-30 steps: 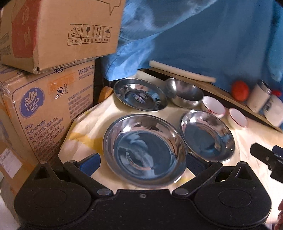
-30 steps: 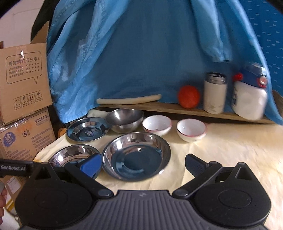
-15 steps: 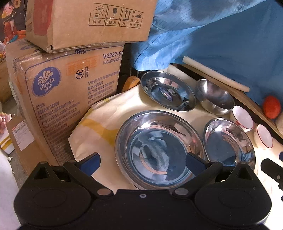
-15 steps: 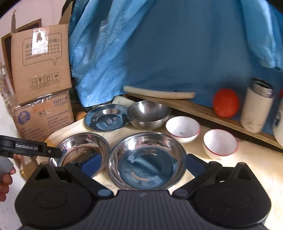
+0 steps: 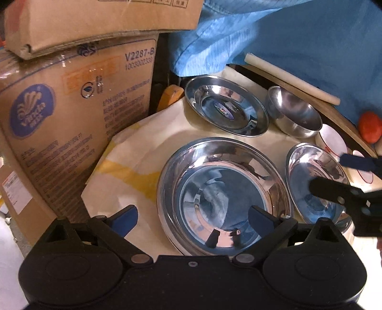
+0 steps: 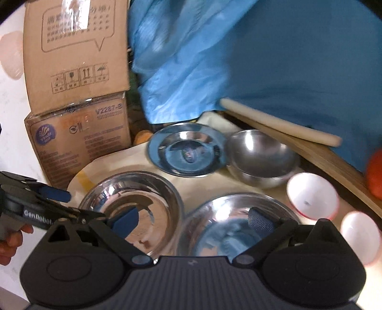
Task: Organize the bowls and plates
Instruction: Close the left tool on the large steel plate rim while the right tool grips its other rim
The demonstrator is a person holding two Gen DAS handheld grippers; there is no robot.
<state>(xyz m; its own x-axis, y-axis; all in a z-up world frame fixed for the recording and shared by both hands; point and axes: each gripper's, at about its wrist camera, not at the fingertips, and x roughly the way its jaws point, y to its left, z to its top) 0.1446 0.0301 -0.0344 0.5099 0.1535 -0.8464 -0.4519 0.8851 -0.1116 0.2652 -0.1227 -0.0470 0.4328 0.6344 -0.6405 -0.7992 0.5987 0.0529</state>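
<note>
Over the big steel plate [image 5: 224, 190], left gripper [image 5: 193, 218] fingers apart; right gripper [image 6: 193, 218] likewise — best grip the rim squarely.

Three shallow steel plates: a large plate [image 5: 224, 190] nearest the left camera, a second plate [image 5: 315, 188] to its right, a third plate [image 5: 226, 108] farther back. One deep steel bowl [image 5: 294, 113] beside that far plate. Two small white bowls with red rims: first white bowl [image 6: 312, 195], second white bowl [image 6: 360, 237]. Two stacked cardboard boxes: lower box [image 5: 71, 119], upper box [image 5: 95, 21]. One pale rod [image 5: 291, 78] along a wooden ledge. One orange-red round object [image 5: 370, 127]. One blue cloth [image 6: 262, 59] draped behind. Two handheld grippers: left gripper [image 5: 193, 218], right gripper [image 6: 193, 218].
</note>
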